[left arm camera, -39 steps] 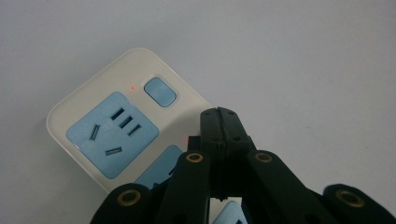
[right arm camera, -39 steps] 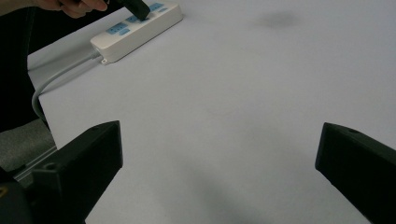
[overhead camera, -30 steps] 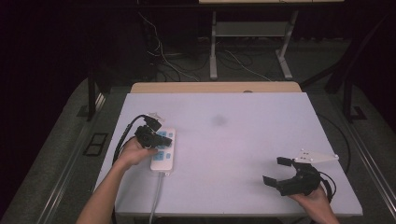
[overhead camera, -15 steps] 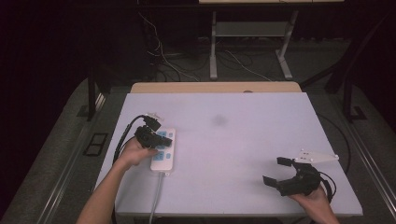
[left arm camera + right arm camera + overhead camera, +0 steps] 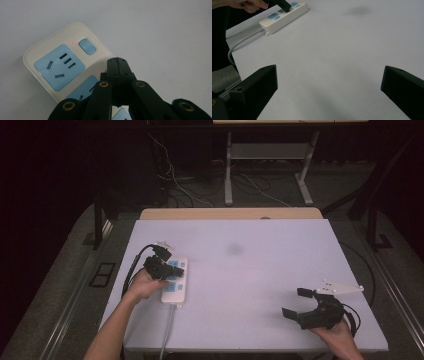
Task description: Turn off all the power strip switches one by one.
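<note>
On the table: a pale lavender sheet [image 5: 260,270] covers the top, with a wooden edge [image 5: 230,213] showing at the far side and a faint dark smudge [image 5: 234,249] out past both tools.
Room: dark, with a black floor, loose cables [image 5: 175,180] and grey stand legs [image 5: 229,175] beyond the table.
Power strip: the white strip [image 5: 174,281] with blue sockets lies flat under the left gripper, near the table's left edge, its grey cord [image 5: 167,335] running back toward the person.
Left gripper: the left gripper [image 5: 161,268] has its jaws pressed together with nothing between them, tips down on the strip's top face.
Left hand: the left hand [image 5: 141,286] holds that tool from the near side, just beside the strip.
Right gripper: the right gripper [image 5: 296,302] stands wide apart and holds nothing, low over bare sheet, well apart from the strip, which lies far to its left.
Right hand: the right hand [image 5: 336,334] grips it at the near edge.
Left gripper view adds: the closed tips [image 5: 117,65] sit on the strip [image 5: 50,50] between two sockets, just short of a blue switch [image 5: 87,46]; a small red light [image 5: 72,42] glows beside that switch, and a second red glow shows next to the tips.
Right gripper view adds: bare sheet [image 5: 332,62] lies between its two spread jaws; far ahead to the left are the strip [image 5: 284,15], its cord [image 5: 242,41] dropping over the table's edge, and the other tool's tip [image 5: 285,6] on the strip.
High view adds: the grey plate [image 5: 339,288] on the right tool.
</note>
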